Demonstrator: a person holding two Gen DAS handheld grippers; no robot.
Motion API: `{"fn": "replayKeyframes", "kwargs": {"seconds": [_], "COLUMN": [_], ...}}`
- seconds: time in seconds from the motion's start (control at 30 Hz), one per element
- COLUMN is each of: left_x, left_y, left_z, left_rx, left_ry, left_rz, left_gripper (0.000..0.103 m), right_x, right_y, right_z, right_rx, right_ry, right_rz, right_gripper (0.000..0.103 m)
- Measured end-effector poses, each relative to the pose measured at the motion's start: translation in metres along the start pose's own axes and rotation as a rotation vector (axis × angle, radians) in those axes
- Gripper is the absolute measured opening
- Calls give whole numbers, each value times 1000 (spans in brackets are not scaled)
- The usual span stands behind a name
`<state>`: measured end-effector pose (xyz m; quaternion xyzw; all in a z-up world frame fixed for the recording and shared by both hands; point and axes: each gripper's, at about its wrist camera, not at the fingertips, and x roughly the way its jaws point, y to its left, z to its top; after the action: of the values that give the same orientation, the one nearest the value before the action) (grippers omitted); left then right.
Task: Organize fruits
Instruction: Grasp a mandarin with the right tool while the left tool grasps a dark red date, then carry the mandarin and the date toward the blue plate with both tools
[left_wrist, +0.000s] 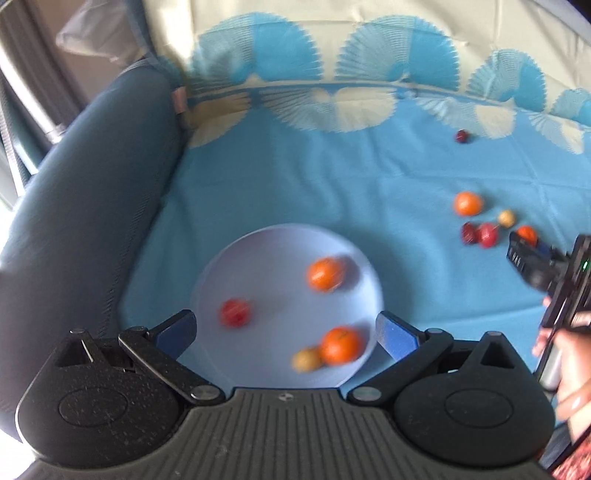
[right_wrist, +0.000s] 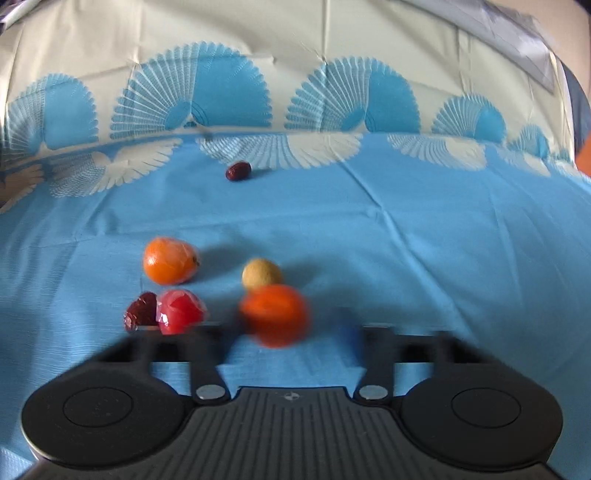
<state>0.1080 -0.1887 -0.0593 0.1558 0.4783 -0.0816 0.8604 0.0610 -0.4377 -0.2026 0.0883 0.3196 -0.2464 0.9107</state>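
Between your right gripper fingers, spread wide, a blurred round orange fruit shows no clear long axis; left gripper released over the pale blue plate.

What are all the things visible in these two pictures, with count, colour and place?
plate: 1, pale blue, near left gripper.
fruits on plate: 4; two orange, one red, one yellowish.
loose fruits on cloth: 6; two orange, one red, one yellowish, two dark red, one far off.
tablecloth: 1, blue and cream.
cushion: 1, grey-blue, left.
left gripper: open, over plate.
right gripper: blurred, by an orange fruit.
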Motion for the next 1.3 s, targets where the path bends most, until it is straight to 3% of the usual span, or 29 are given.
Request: {"fn": "replayKeyframes", "kwargs": {"seconds": [0.2, 0.3, 0.43, 0.6, 0.7, 0.77, 0.9, 0.97, 1.0, 1.03, 1.13, 1.3], "left_x": [40, 72, 116, 142, 146, 146, 141, 140, 139, 138, 127, 93], "left_y": [-73, -115, -160, -181, -185, -186, -186, -186, -186, -186, -184, -156], "left_z": [33, 43, 46, 51, 53, 55, 55, 53, 51, 51, 49, 40], "left_rx": [64, 163, 312, 366, 375, 373, 388, 397, 404, 407, 414, 364], "left_ry": [-65, -57, -39, -24, -57, -72, -80, -78, -75, -75, -121, -126], "left_rz": [-150, -217, -201, -255, -257, -273, -321, -336, -355, -382, -374, -339], "left_gripper": [103, 103, 103, 103, 102, 95, 68, 51, 29, 24, 23, 23], "right_x": [3, 1, 3, 6, 8, 9, 10, 10, 10, 10, 9, 7], "right_y": [-61, -83, -84, -83, -82, -82, -81, -80, -79, -79, -83, -88], "right_z": [2, -2, -3, -4, -3, -3, -3, -4, -4, -4, -3, -3], "right_rx": [148, 214, 203, 209, 208, 207, 205, 199, 197, 196, 213, 253], "right_ry": [20, 17, 15, 11, 6, 5, 0, -3, -4, -5, -11, -32], "right_rz": [-228, -237, -234, -238, -243, -245, -252, -258, -260, -260, -246, -254], "right_gripper": [36, 36, 37, 39, 39, 39, 39, 39, 40, 40, 36, 36]}}
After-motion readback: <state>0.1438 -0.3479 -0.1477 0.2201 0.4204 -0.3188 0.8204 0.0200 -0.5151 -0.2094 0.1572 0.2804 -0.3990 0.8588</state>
